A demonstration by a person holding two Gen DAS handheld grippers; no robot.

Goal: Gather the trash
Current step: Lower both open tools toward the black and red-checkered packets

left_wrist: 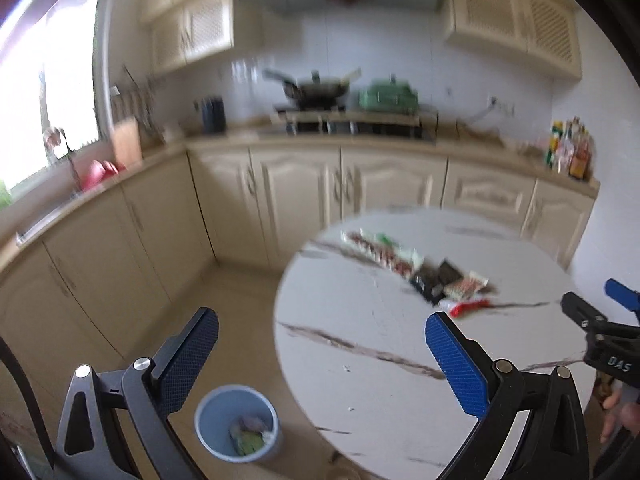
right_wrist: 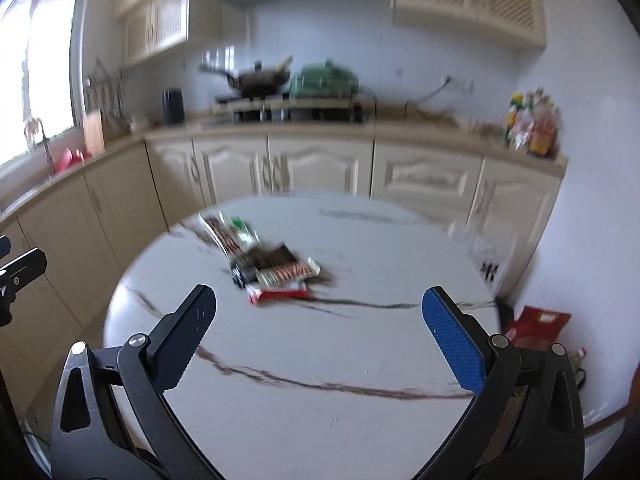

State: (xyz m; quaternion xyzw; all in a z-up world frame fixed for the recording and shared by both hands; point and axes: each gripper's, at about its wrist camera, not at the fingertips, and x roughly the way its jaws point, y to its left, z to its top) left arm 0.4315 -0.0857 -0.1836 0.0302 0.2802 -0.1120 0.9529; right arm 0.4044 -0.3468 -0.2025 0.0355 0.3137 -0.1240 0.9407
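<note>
- The left claw (left_wrist: 322, 354) hangs wide open and empty, over the near-left edge of the round marble table (left_wrist: 360, 360), with the floor showing between its fingers.
- The right claw (right_wrist: 319, 334) is also spread wide and empty, above the near part of the table and aimed toward the wrappers.
- The trash is a loose cluster of wrappers (right_wrist: 276, 268) lying near the middle of the table: a long red, white and green one (right_wrist: 230, 234) at the far left, a dark one (right_wrist: 268, 258) in the middle, and a red one (right_wrist: 276, 293) nearest the claws. Motion blur hides any print and makes it hard to say how many there are.
- A pale blue bin (left_wrist: 237, 422) stands on the floor just left of the table, below the left claw. It already holds some crumpled scraps, something green among them, so I judge part of the collecting is done.
- What is left: every wrapper seen on the table, none of them touched by either claw.
- Judging by position, the right claw is better placed to take the nearest red wrapper, while the left is closer to the bin.
- Flat, thin wrappers may slip or slide on the smooth top when pinched.
- A red bag (right_wrist: 536, 322) sits on the floor to the right of the table; whether it counts as trash I cannot tell.
</note>
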